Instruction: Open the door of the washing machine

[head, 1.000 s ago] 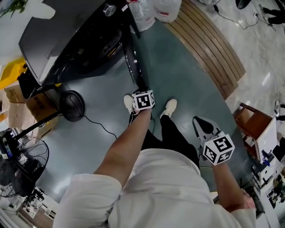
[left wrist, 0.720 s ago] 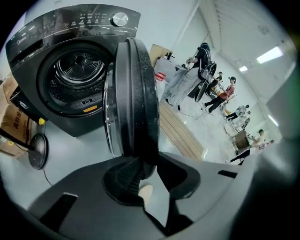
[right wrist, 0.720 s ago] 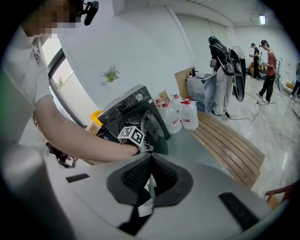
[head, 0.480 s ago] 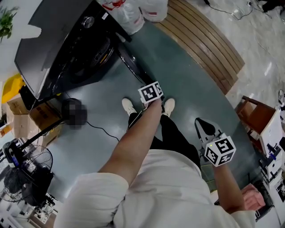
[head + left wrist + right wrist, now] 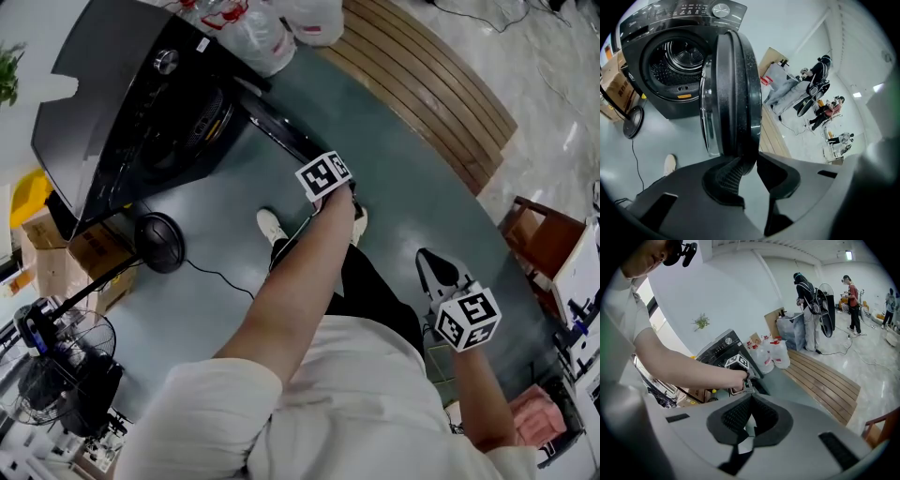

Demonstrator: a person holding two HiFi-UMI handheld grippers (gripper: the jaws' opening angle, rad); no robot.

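The dark front-loading washing machine (image 5: pixel 122 103) stands at the upper left, its drum (image 5: pixel 677 58) exposed. Its round door (image 5: pixel 277 127) is swung out from the front. In the left gripper view the door (image 5: pixel 733 93) stands edge-on, and its thick rim runs down between the jaws. My left gripper (image 5: pixel 317 167) (image 5: pixel 749 161) is shut on that rim at the door's free edge. My right gripper (image 5: pixel 433 267) (image 5: pixel 751 420) hangs off to the right beside the person's leg, shut with nothing in it. In the right gripper view the left hand and its marker cube (image 5: pixel 737 363) show at the door.
White plastic bags (image 5: pixel 272 28) lie beside the machine, next to a curved wooden slat platform (image 5: pixel 422 84). A round black base (image 5: pixel 159 242) with a cable, cardboard boxes (image 5: pixel 66 253) and a floor fan (image 5: pixel 56 375) are at the left. A wooden frame (image 5: pixel 544 244) stands at the right. People (image 5: pixel 808 291) stand far off.
The left gripper has moved right and away from the machine's front, and the door has swung further out with it. The right gripper has shifted a little.
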